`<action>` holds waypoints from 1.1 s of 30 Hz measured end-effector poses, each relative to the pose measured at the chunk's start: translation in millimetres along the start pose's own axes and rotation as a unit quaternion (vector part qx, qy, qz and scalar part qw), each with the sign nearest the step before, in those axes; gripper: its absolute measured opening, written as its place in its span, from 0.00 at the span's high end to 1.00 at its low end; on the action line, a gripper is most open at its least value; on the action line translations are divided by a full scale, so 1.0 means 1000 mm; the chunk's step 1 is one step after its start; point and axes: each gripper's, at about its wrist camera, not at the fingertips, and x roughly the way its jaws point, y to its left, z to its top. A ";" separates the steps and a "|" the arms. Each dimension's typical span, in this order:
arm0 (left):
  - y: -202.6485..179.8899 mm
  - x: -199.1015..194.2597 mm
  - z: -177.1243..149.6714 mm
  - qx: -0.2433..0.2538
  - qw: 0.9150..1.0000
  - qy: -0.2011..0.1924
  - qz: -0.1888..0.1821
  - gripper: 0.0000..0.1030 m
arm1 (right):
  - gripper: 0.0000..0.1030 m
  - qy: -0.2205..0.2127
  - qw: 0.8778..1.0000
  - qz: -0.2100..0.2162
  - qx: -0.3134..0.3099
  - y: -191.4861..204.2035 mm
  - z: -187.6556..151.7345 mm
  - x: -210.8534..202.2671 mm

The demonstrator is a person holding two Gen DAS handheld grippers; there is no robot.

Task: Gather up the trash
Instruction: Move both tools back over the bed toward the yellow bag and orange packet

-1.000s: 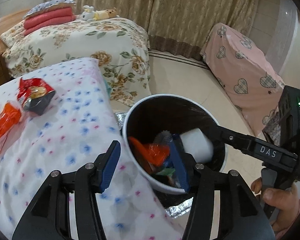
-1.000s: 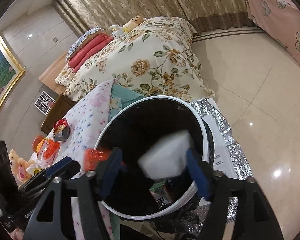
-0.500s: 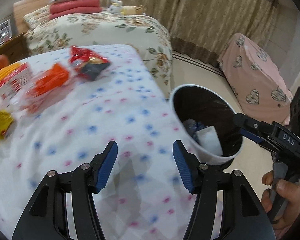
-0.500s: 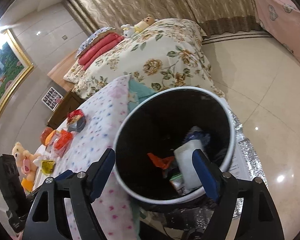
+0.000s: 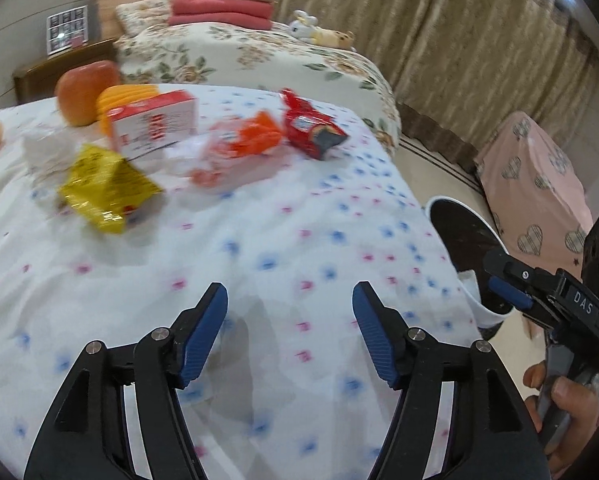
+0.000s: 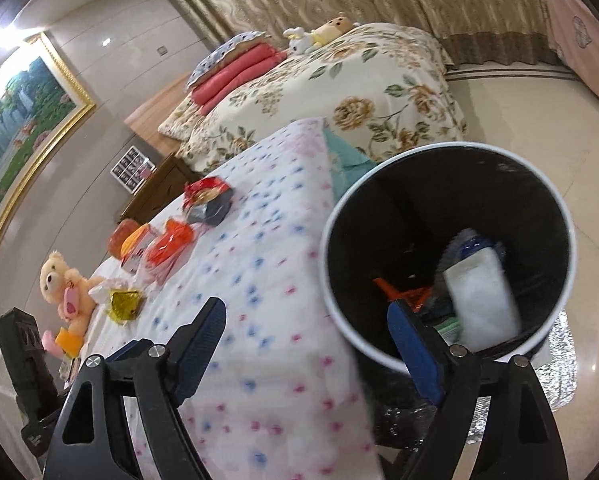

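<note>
My left gripper [image 5: 289, 322] is open and empty over the dotted tablecloth [image 5: 259, 248]. Ahead of it lie a yellow wrapper [image 5: 105, 190], an orange wrapper [image 5: 243, 146], a red snack packet [image 5: 311, 126] and a red-and-white box [image 5: 153, 124]. My right gripper [image 6: 305, 340] is open and empty, low at the table's edge beside the white-rimmed bin [image 6: 555, 216]. A white block [image 6: 483, 300] and orange scraps [image 6: 403, 292] lie inside the bin. The bin's rim also shows in the left wrist view [image 5: 487, 228].
An apple [image 5: 85, 90] and an orange fruit [image 5: 121, 94] sit behind the box. A teddy bear [image 6: 65, 284] lies at the table's far end. A flowered bed [image 6: 359, 80] and a pink-covered seat [image 5: 535, 180] stand beyond. Silver foil [image 6: 555, 368] lies under the bin.
The white block has dropped from my right gripper into the bin. My left gripper has swung left from the bin over the table towards the wrappers. My right gripper has shifted left.
</note>
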 end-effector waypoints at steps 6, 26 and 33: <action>0.026 -0.014 -0.004 -0.021 0.999 -0.014 0.021 0.27 | 0.15 0.011 1.000 0.014 -0.014 0.022 -0.008 0.011; 0.098 -0.021 0.007 -0.094 0.994 -0.025 0.058 0.27 | 0.13 0.054 0.995 0.060 -0.053 0.093 -0.013 0.062; 0.111 -0.011 0.024 -0.108 0.993 -0.024 0.050 0.27 | 0.13 0.066 0.994 0.075 -0.049 0.109 -0.005 0.084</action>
